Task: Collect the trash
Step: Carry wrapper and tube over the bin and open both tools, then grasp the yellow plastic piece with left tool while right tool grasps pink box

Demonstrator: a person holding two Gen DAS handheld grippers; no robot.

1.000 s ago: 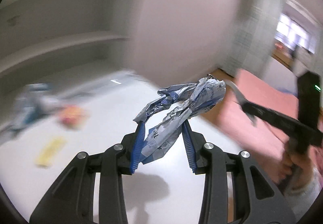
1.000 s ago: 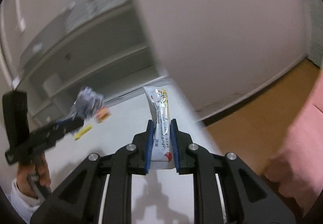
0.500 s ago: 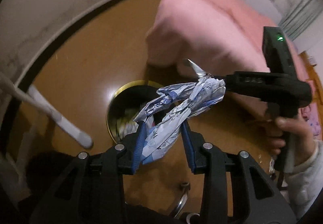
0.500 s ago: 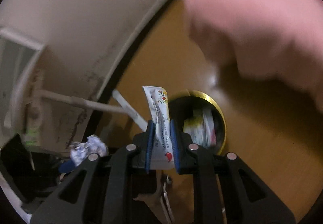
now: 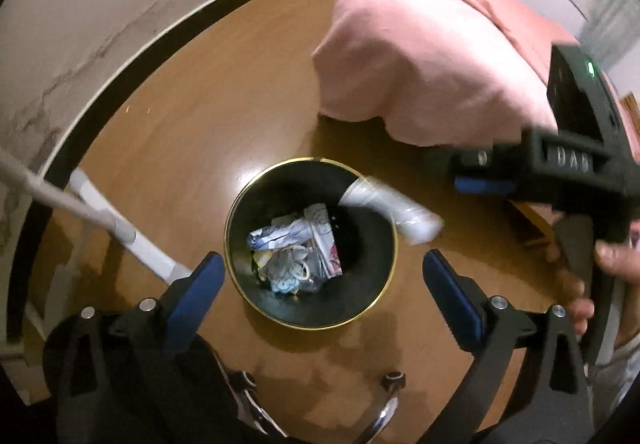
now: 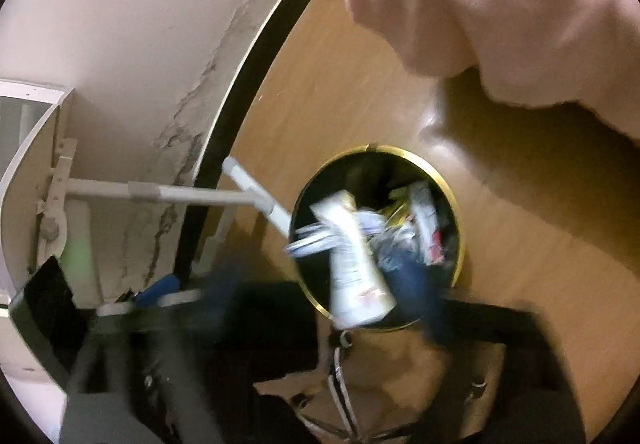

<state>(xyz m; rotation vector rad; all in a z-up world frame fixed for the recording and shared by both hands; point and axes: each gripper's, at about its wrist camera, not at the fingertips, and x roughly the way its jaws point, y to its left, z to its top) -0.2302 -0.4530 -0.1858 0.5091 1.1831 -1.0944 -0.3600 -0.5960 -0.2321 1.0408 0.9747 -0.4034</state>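
Left gripper (image 5: 320,284): jaws opening, wide apart, nothing between them, above the bin.
Right gripper (image 5: 460,184): jaws opening, packet let go.
Bin (image 5: 256,200): black, gold rim, on wooden floor (image 5: 180,116), wrappers (image 5: 296,248) piled inside.
Packet (image 5: 394,212): white, blurred, loose over the bin's rim beside the right gripper.
Pink cloth (image 5: 432,44): beyond the bin.

Black bin (image 5: 360,308) with gold rim, white printed wrapper (image 5: 390,206), blue-and-white crumpled wrapper (image 5: 280,236), brown wooden floor (image 5: 200,124), pink bedcover (image 5: 432,44), blue-padded black left claw (image 5: 320,284).
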